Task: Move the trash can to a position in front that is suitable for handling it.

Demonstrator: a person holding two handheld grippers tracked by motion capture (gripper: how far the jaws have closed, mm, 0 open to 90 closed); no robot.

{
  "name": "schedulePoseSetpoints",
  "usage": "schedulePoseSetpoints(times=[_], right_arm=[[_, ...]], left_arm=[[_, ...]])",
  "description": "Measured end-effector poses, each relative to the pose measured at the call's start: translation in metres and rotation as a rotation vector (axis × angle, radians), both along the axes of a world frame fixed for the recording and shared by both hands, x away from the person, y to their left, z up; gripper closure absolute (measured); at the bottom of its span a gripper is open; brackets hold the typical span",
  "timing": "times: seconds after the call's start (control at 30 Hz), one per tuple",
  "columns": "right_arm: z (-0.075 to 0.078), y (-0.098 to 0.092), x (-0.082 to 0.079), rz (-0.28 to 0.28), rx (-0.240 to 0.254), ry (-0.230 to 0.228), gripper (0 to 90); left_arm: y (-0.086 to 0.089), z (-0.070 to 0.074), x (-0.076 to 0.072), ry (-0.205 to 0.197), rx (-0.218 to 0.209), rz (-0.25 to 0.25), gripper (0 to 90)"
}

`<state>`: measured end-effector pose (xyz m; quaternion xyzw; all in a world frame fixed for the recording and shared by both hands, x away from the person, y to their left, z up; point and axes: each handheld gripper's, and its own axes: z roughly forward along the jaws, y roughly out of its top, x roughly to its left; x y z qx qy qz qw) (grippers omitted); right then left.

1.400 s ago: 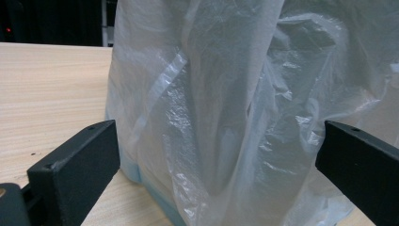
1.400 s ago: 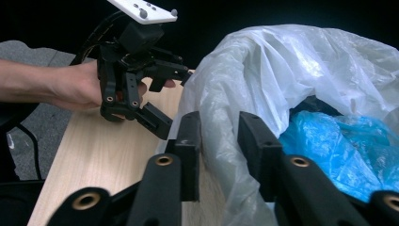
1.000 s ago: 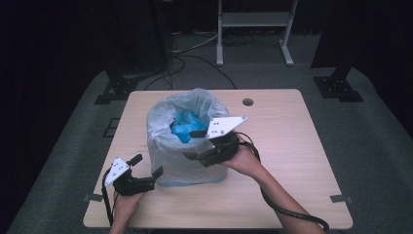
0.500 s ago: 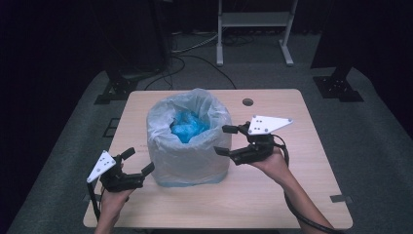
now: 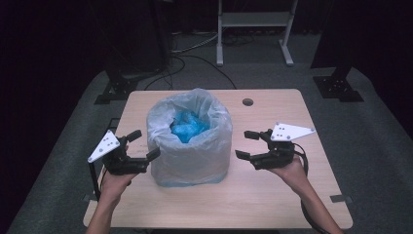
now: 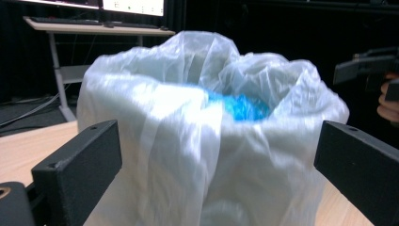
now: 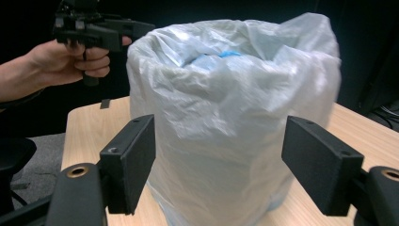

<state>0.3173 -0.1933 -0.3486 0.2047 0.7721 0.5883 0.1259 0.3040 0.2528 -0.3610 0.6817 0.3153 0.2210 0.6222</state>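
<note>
One wooden table (image 5: 272, 204) carries a white plastic-lined bin (image 5: 190, 146) at its middle, with crumpled blue material (image 5: 187, 126) inside. Just left of the bin, the left gripper (image 5: 142, 145) hangs with jaws spread, gripping nothing. At the bin's right, a little apart, the right gripper (image 5: 247, 145) has just been opening; its jaws stand wide with nothing between them. A small dark hole (image 5: 248, 102) sits far right.

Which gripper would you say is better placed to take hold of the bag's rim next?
Probably the left gripper: its open jaws sit right beside the bag, while the right gripper, also open, stands farther off.
</note>
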Motion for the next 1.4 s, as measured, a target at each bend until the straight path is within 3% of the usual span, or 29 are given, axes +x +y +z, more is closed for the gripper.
schedulePoseSetpoints(times=[0.2,0.37,0.5,0.7,0.83,1.2,1.4], right_arm=[[-0.004,-0.013,-0.001,-0.025,0.013,0.009,25.4],[-0.005,-0.017,0.001,-0.037,0.014,0.011,25.4],[-0.007,-0.016,0.005,-0.045,0.021,0.019,25.4],[-0.007,-0.014,0.011,-0.055,0.019,0.023,25.4],[-0.005,-0.013,0.014,-0.065,0.017,0.025,25.4],[0.001,-0.006,0.025,-0.094,0.009,0.037,25.4],[0.008,0.006,0.038,-0.123,0.022,0.048,25.2]], left_arm=[[-0.004,0.009,0.015,0.019,0.016,0.013,3.9],[-0.002,0.011,0.030,0.051,0.007,0.054,5.0],[-0.001,0.012,0.039,0.070,-0.010,0.085,12.3],[-0.005,0.011,0.047,0.093,0.026,0.108,23.6],[-0.005,0.012,0.049,0.078,0.043,0.117,28.9],[0.001,0.021,0.046,0.022,0.105,0.198,68.2],[0.003,0.023,0.042,0.001,0.116,0.188,83.9]])
